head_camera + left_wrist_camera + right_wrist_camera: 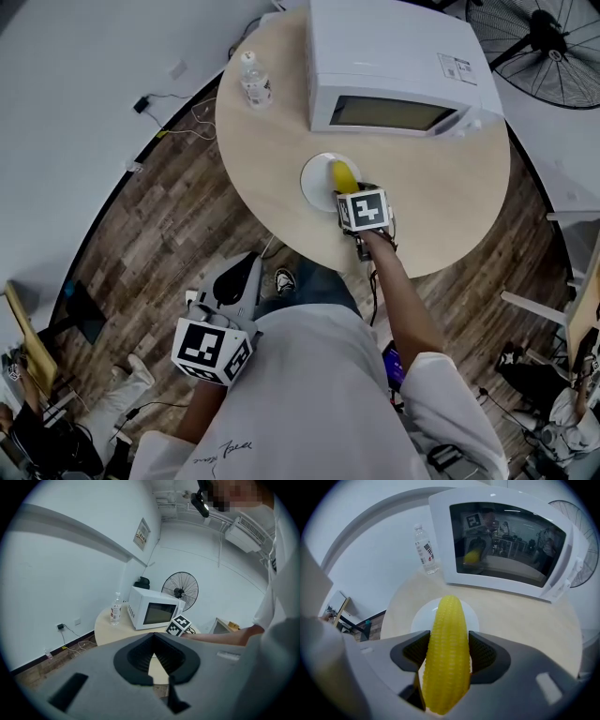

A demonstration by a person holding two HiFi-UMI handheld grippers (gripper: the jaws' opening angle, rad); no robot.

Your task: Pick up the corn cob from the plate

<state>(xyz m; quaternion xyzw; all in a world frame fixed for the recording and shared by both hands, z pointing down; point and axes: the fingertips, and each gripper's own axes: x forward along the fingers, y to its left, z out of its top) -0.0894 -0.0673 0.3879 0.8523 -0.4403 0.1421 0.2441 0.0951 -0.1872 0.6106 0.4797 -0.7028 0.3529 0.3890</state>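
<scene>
The right gripper (446, 657) was clamped on the corn cob (342, 174), whose tip lay over the white plate (314, 180); whether it touched was unclear. The plate sat near the front edge of the round table (450, 206), with bare tabletop between it and the microwave (394, 66). The left gripper (157, 660) hung beyond the table's edge, jaws together and empty.

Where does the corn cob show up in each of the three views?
Head view: the corn cob is mid-frame over the white plate, below the microwave.
Left gripper view: not in it.
Right gripper view: bottom centre, clamped by the right gripper.
Shared landmark: the microwave, in all three.
</scene>
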